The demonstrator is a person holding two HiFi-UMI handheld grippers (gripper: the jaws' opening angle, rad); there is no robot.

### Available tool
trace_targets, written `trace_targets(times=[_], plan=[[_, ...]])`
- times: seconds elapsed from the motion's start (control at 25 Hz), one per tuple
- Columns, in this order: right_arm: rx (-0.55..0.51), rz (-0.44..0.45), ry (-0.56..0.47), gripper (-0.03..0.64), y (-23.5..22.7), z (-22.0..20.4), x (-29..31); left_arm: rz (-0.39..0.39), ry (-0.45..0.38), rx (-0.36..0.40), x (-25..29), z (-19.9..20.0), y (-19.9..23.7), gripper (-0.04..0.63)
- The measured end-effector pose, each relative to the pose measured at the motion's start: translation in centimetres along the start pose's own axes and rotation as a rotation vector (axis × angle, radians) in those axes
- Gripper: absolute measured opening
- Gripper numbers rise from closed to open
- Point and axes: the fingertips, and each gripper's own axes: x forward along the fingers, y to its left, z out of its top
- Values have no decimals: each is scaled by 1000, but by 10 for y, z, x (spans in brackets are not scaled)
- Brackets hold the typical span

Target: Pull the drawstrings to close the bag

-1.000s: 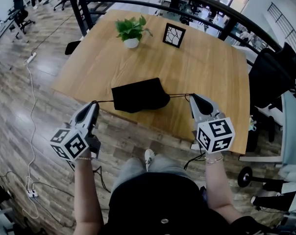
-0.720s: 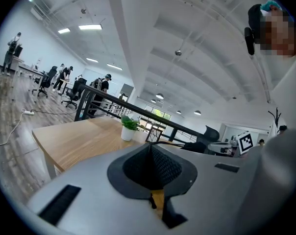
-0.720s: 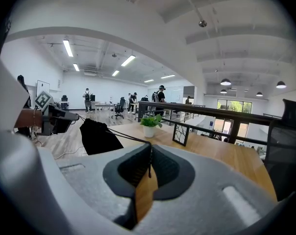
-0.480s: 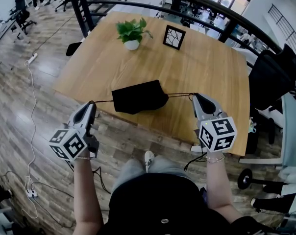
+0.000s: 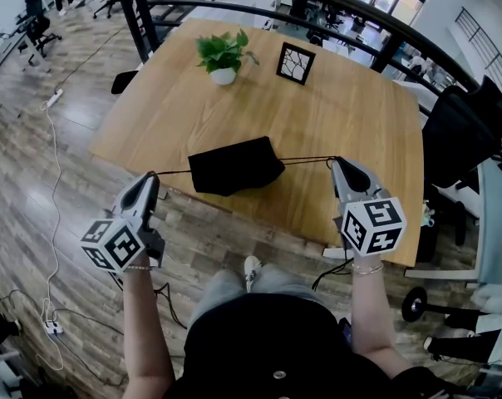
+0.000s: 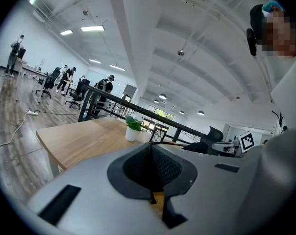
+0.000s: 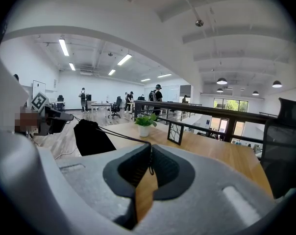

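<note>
A black drawstring bag [image 5: 234,166] hangs at the near edge of the wooden table [image 5: 334,115], held up by its two cords. The left drawstring [image 5: 173,172] runs taut to my left gripper [image 5: 154,175], which is shut on its end. On the other side, the right drawstring [image 5: 305,160] stretches to my right gripper [image 5: 334,162], also shut on the cord. In the left gripper view the jaws [image 6: 150,148] are closed with the cord [image 6: 164,142] leading off right. In the right gripper view, the cord [image 7: 118,135] runs from the closed jaws [image 7: 150,151] to the bag [image 7: 91,137].
A potted plant [image 5: 223,54] and a small picture frame [image 5: 294,60] stand at the table's far side. A dark railing [image 5: 234,11] curves behind the table. An office chair [image 5: 463,131] is at the right. A power cable [image 5: 51,173] lies on the floor at left.
Both grippers have drifted slightly outward, away from each other, with the cords still taut. The bag has barely shifted.
</note>
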Motion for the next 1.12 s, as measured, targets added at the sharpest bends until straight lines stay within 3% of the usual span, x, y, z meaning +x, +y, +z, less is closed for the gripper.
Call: trace_targets(times=[0.64,1.12], plan=[[31,-28,39,12,-20,-12,16,42,24,-22,12,-8,19,14],[52,20,100,12,-18,-33,48,89,46,-80,29,-19,35,14]])
